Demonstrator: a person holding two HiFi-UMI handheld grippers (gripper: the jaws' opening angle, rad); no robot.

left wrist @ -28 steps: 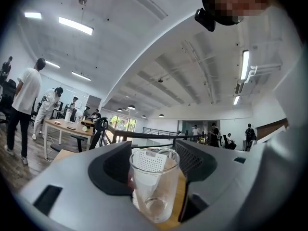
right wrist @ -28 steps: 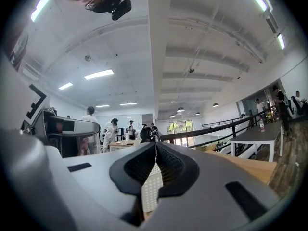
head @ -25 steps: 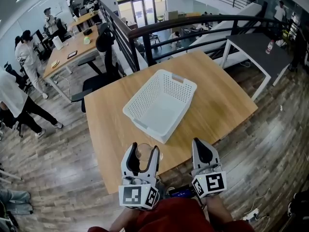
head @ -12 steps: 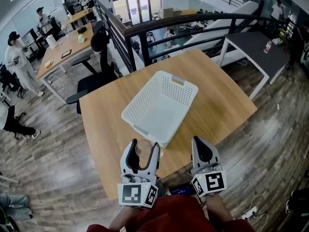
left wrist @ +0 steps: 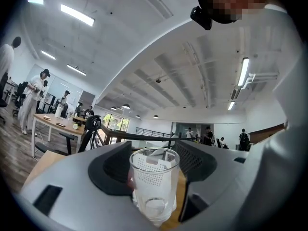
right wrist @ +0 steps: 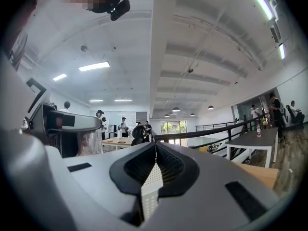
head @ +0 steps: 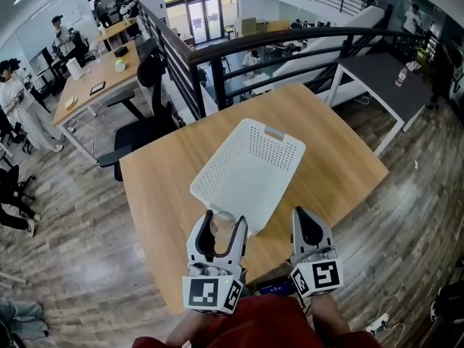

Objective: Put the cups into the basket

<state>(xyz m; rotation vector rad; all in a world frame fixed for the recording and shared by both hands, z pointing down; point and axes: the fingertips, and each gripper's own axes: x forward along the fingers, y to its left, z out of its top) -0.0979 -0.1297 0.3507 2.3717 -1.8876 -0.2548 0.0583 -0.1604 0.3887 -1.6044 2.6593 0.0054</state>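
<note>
A clear glass cup [head: 222,228] stands upright between the fingers of my left gripper [head: 221,230], which is shut on it, at the near edge of the wooden table [head: 159,187]. The left gripper view shows the same cup [left wrist: 154,186] held in the left gripper [left wrist: 154,177], with nothing in it. A white perforated basket [head: 250,167] lies just beyond the cup, tilted diagonally on the table, and has nothing inside. My right gripper [head: 309,229] hovers to the right of the cup, its jaws shut with nothing between them [right wrist: 155,170]. No other cups are in view.
The table's near edge runs just under both grippers. A black railing [head: 217,64] and a black office chair [head: 148,118] stand behind the table. A grey side table [head: 377,67] is at the right, and people stand by the desks at far left.
The left gripper with the cup has shifted slightly right, closer to the basket's near corner. The view has swung a little. The right gripper has barely moved.
</note>
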